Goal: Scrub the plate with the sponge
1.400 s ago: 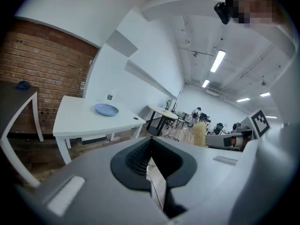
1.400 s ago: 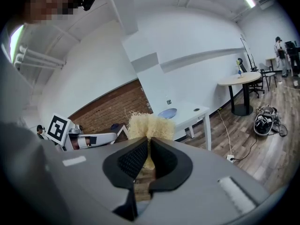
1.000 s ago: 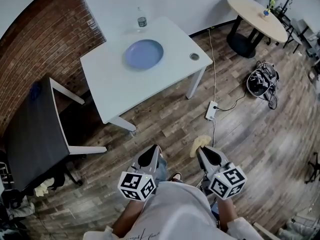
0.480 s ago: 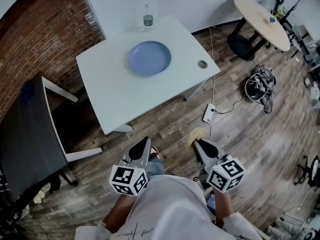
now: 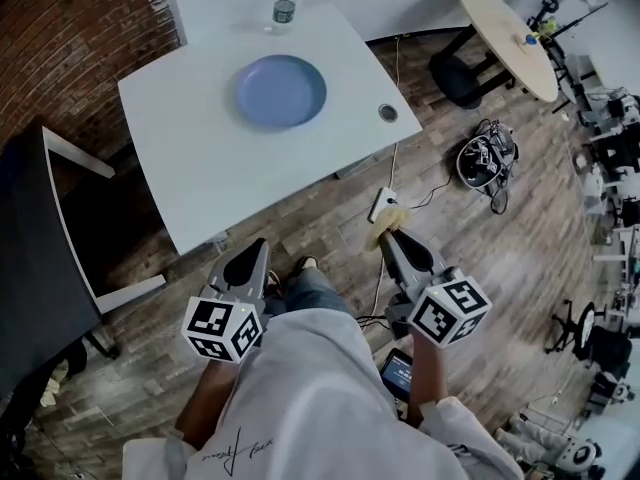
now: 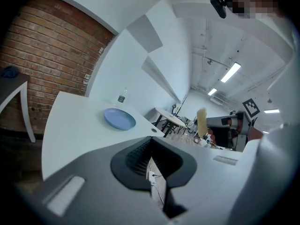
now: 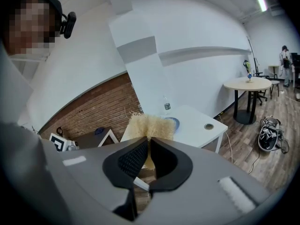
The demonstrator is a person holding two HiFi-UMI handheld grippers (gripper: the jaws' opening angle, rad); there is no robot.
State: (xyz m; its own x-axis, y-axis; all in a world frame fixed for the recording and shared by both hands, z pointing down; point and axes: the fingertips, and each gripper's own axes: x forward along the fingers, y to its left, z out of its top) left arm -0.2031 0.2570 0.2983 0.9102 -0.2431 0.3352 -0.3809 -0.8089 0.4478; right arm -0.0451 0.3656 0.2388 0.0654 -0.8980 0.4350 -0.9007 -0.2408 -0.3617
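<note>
The round blue plate (image 5: 281, 91) lies empty on the white table (image 5: 190, 168); it also shows far off in the left gripper view (image 6: 119, 119). My right gripper (image 5: 390, 238) is shut on a pale yellow fibrous sponge (image 5: 383, 227), held over the wood floor well short of the table. In the right gripper view the sponge (image 7: 151, 124) sticks up from the closed jaws and hides part of the plate (image 7: 174, 121). My left gripper (image 5: 247, 264) is shut with nothing in it, also over the floor near the table's front edge.
A water bottle (image 5: 284, 6) stands at the table's far edge behind the plate. A dark chair (image 5: 40, 258) stands left of the table. A power strip (image 5: 383, 204) with its cable and a bundle of gear (image 5: 485, 160) lie on the floor. A round wooden table (image 5: 505, 38) stands far right.
The table and plate have come nearer and shifted left in the head view. Both grippers have spread slightly apart. The right one still holds the sponge.
</note>
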